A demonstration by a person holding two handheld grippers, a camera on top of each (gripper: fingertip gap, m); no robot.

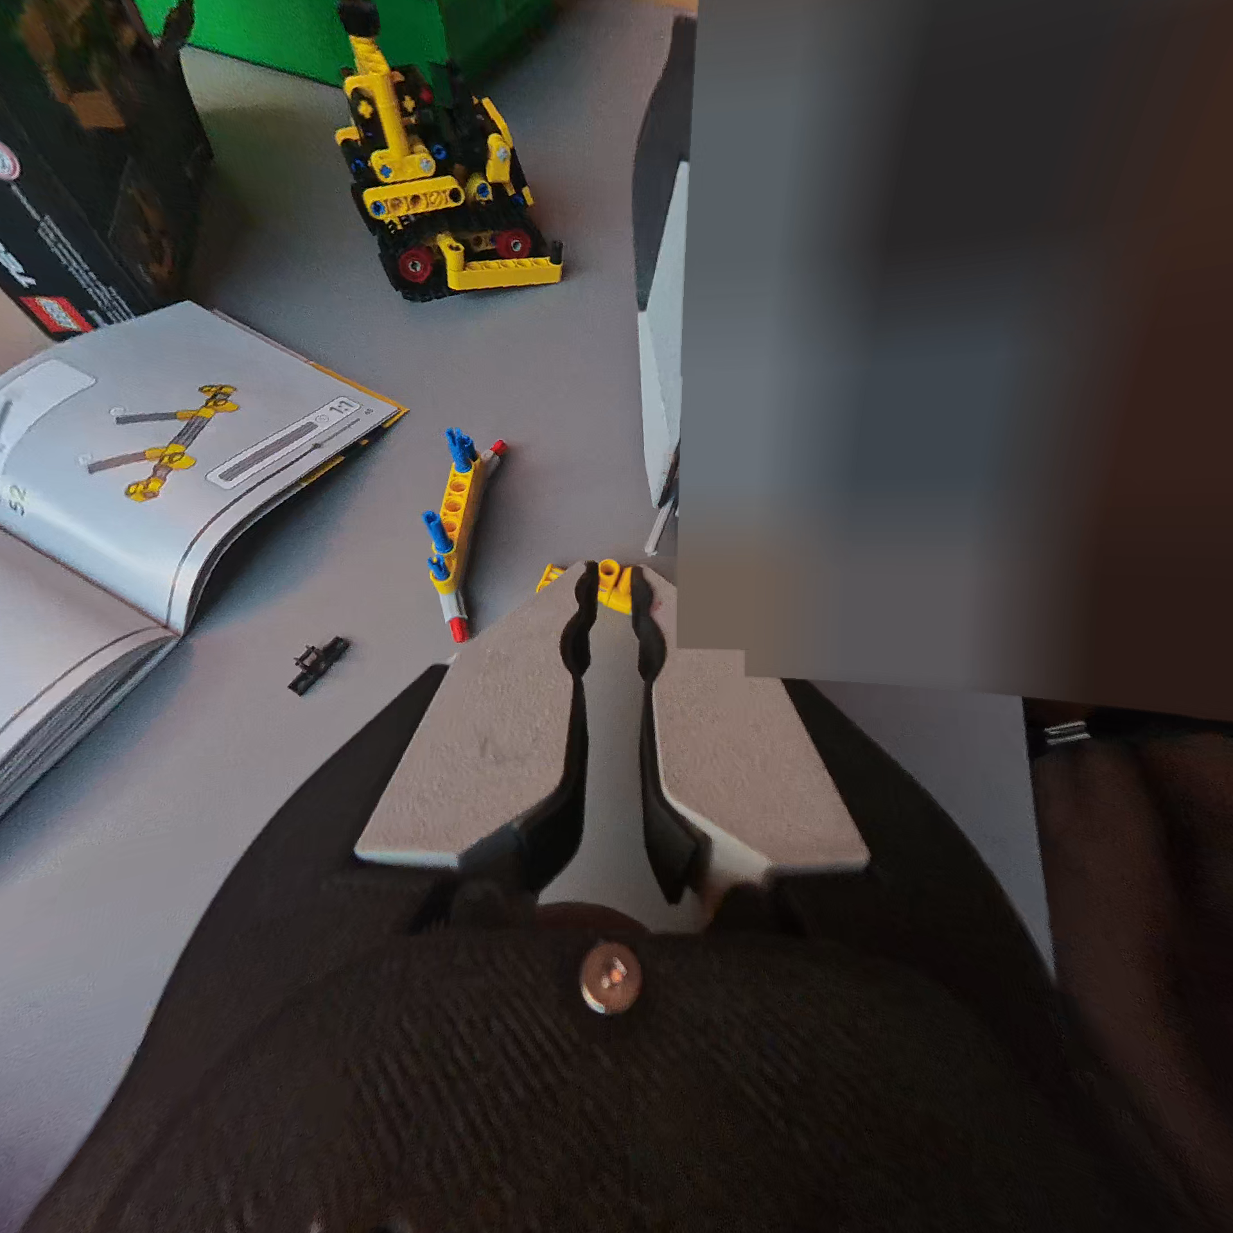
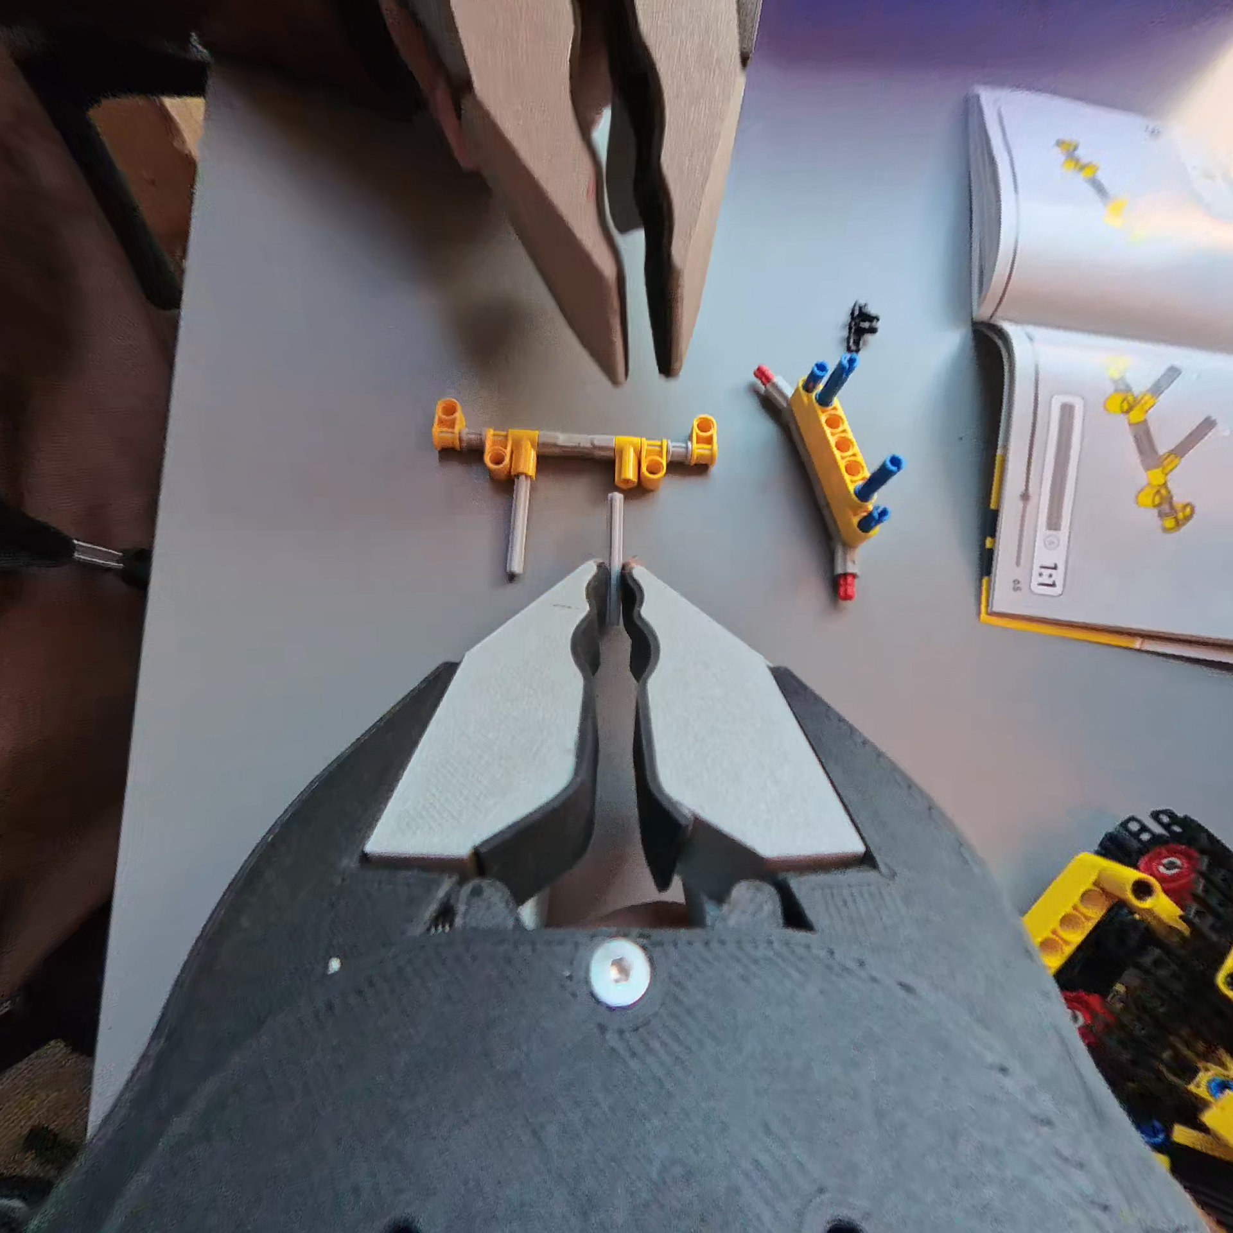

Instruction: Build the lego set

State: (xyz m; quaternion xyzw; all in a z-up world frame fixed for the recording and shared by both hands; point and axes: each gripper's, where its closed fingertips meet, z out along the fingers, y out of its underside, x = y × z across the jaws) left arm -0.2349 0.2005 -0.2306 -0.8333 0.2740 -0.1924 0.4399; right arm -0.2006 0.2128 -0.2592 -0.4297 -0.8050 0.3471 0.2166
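On the grey counter [image 2: 333, 333], the right gripper [image 2: 615, 567] pinches a thin grey axle rod [image 2: 615, 527] between its fingers, the rod's free end pointing at a yellow connector on the long grey axle assembly with yellow connectors [image 2: 574, 446], just short of it. The left gripper [image 2: 642, 377] hovers just beyond that assembly, fingers parted slightly and holding nothing. To the right lie a yellow beam with blue pins [image 2: 837, 460], an open instruction booklet [image 2: 1101, 480] and the yellow-and-black bulldozer model [image 1: 440, 173].
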